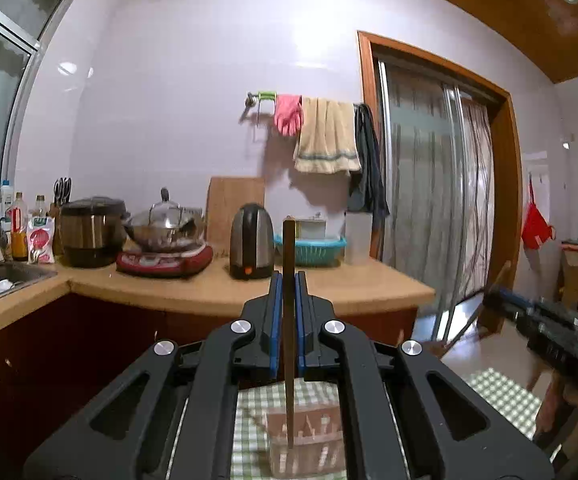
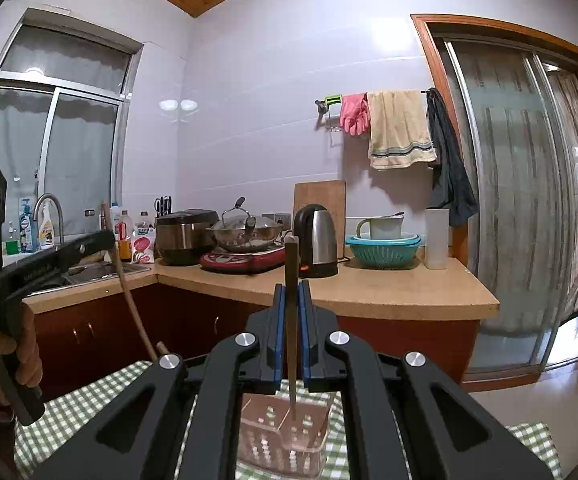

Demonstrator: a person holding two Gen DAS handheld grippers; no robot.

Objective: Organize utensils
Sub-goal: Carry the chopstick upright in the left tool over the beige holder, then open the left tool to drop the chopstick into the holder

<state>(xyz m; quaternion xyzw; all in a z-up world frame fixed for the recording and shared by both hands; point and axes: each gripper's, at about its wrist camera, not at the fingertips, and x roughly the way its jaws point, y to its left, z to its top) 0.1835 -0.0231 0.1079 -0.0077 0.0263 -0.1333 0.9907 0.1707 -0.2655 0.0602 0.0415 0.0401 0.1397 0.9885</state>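
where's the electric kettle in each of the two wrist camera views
Left wrist view: the electric kettle stands on the counter just left of centre, left of the teal basket.
Right wrist view: the kettle is at centre, again left of the basket.
Shared landmark: the pink gloves.

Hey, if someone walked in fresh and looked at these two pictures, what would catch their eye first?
Probably the dark chopstick standing upright, clamped in the left tongs, and its twin in the right tongs, each tip hanging above a clear holder on the green checked cloth. Next, the pink gloves on the wall rail, above the counter with its kettle.
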